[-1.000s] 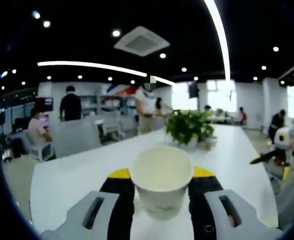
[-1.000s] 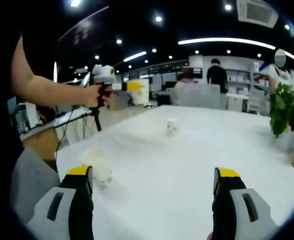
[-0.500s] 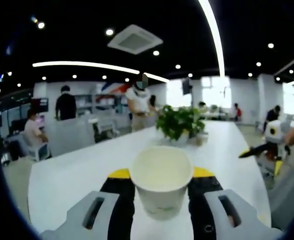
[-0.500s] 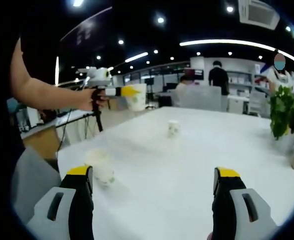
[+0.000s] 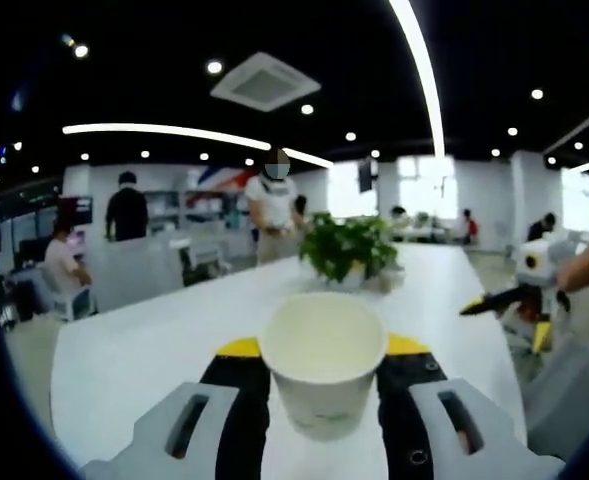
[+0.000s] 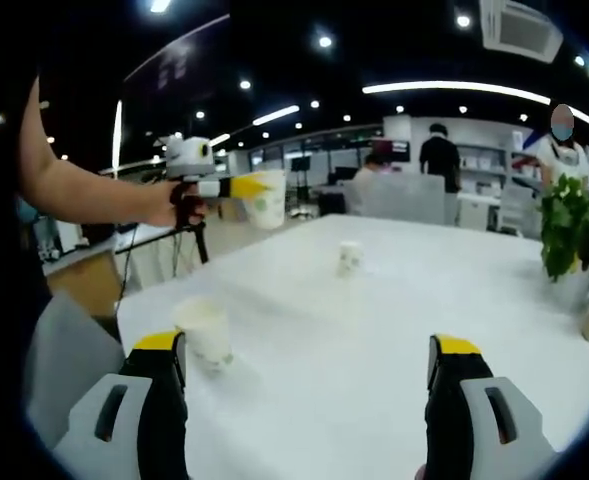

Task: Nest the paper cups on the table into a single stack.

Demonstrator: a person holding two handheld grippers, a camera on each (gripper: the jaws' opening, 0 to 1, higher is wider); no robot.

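Left tool [image 5: 322, 350] grips cup [image 5: 322, 375]; cup base hidden.

The left gripper view rides low behind its own 2 jaws, held above the white table [image 5: 154, 340], and looks level along the length of the table toward the potted plant [image 5: 347, 248] and the office behind, with a paper cup [image 5: 322, 372] very close to the lens. The right gripper view looks from the table's near end across its surface [image 6: 374, 340], its own jaws wide at the bottom. The 2 views share the table, the plant [image 6: 574, 232] and the back wall; each catches the other gripper at its side, the right gripper [image 5: 519, 292] and the left gripper [image 6: 209, 185].
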